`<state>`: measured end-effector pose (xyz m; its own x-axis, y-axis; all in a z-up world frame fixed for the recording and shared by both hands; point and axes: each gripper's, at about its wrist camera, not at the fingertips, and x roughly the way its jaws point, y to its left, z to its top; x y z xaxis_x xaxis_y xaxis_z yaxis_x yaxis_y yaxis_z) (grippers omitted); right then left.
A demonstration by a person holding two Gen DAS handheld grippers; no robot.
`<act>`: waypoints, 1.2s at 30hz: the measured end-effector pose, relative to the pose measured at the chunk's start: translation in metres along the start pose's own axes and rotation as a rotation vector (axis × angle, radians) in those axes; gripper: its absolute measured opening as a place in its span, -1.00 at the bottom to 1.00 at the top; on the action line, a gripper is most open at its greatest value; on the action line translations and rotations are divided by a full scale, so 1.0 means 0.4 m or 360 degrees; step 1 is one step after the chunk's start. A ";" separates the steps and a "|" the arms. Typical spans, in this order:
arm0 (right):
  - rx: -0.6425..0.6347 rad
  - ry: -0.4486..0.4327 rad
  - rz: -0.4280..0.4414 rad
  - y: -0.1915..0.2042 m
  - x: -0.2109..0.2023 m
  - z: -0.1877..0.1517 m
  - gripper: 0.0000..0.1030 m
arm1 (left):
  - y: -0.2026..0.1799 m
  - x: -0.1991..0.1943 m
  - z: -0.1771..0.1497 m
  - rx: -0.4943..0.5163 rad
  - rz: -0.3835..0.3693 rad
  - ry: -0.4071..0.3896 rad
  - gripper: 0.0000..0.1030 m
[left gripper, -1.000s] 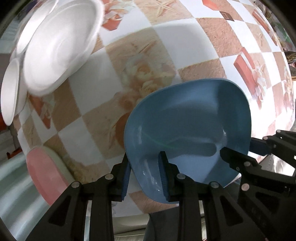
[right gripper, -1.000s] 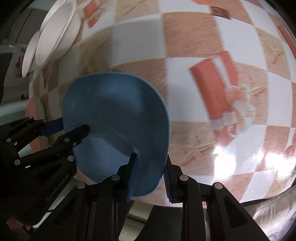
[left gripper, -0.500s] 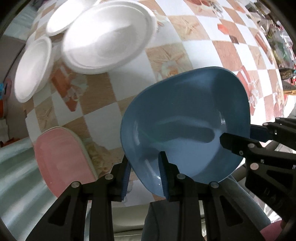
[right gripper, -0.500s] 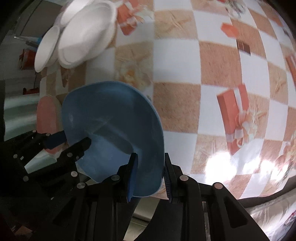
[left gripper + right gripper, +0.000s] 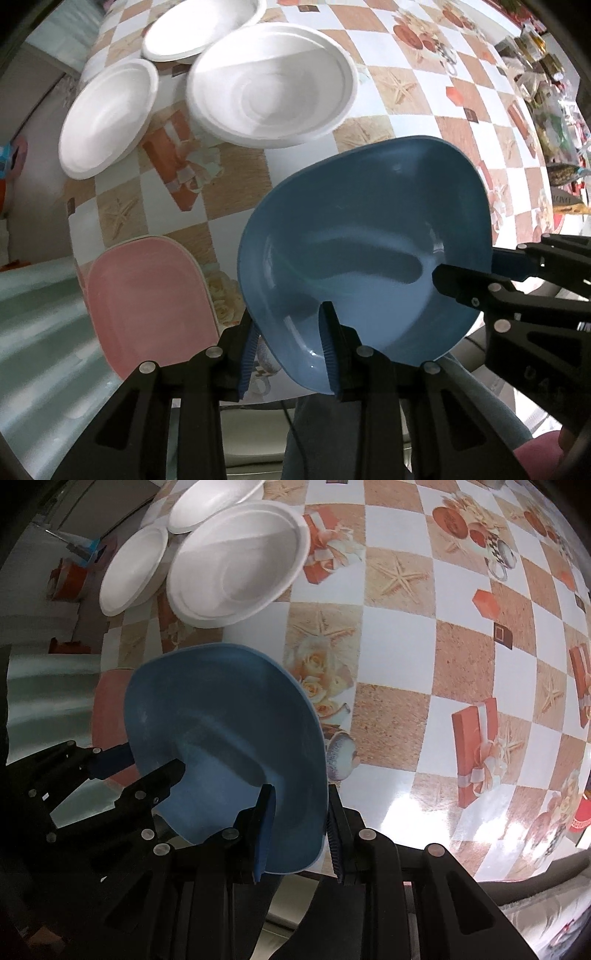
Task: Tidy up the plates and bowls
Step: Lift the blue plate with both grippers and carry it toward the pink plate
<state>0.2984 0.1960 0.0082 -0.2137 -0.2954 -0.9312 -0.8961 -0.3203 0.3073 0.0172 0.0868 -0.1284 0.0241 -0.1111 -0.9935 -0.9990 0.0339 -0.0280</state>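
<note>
A blue bowl (image 5: 369, 236) hangs in the air above the table's near edge, held by both grippers. My left gripper (image 5: 291, 343) is shut on its near-left rim. My right gripper (image 5: 301, 825) is shut on its right rim; it shows in the left wrist view (image 5: 465, 273) at the bowl's right. The bowl (image 5: 225, 738) tilts slightly. A pink plate (image 5: 147, 302) lies at the table's near-left edge, left of the bowl. A large white bowl (image 5: 273, 81) and two smaller white plates (image 5: 107, 118) (image 5: 199, 29) sit at the far left.
The table (image 5: 443, 646) has a checkered cloth with gift-box and starfish prints. Cluttered packets (image 5: 546, 92) lie at the far right edge. An orange item (image 5: 68, 581) stands on the floor beyond the table's left side.
Both grippers have lifted the blue bowl higher and drawn it back toward the near edge; the white dishes and pink plate now show fully below.
</note>
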 end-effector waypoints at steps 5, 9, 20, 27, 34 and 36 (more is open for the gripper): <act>-0.0036 -0.0001 -0.0018 0.029 0.020 0.013 -0.43 | 0.045 0.000 -0.024 -0.0058 -0.0022 -0.0023 -0.34; -0.0078 0.0007 -0.0026 0.064 0.030 0.024 -0.43 | 0.078 -0.003 -0.038 -0.0107 -0.0034 -0.0023 -0.34; -0.0179 0.0029 -0.0041 0.180 0.066 0.048 -0.43 | 0.140 -0.012 -0.040 -0.0201 -0.0037 -0.0053 -0.34; -0.0231 0.0044 -0.0034 0.264 0.097 0.065 -0.43 | 0.198 -0.011 -0.051 -0.0267 -0.0023 -0.0070 -0.34; -0.0302 0.0069 -0.0001 0.366 0.142 0.078 -0.43 | 0.269 -0.005 -0.080 -0.0348 -0.0004 -0.0075 -0.34; -0.0319 0.0095 0.0012 0.397 0.164 0.082 -0.43 | 0.291 0.003 -0.086 -0.0373 0.0000 -0.0065 -0.34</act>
<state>0.1292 0.1552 -0.0107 -0.1915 -0.3496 -0.9171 -0.7978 -0.4889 0.3529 -0.1002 0.0563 -0.1291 0.0206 -0.0704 -0.9973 -0.9802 -0.1981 -0.0063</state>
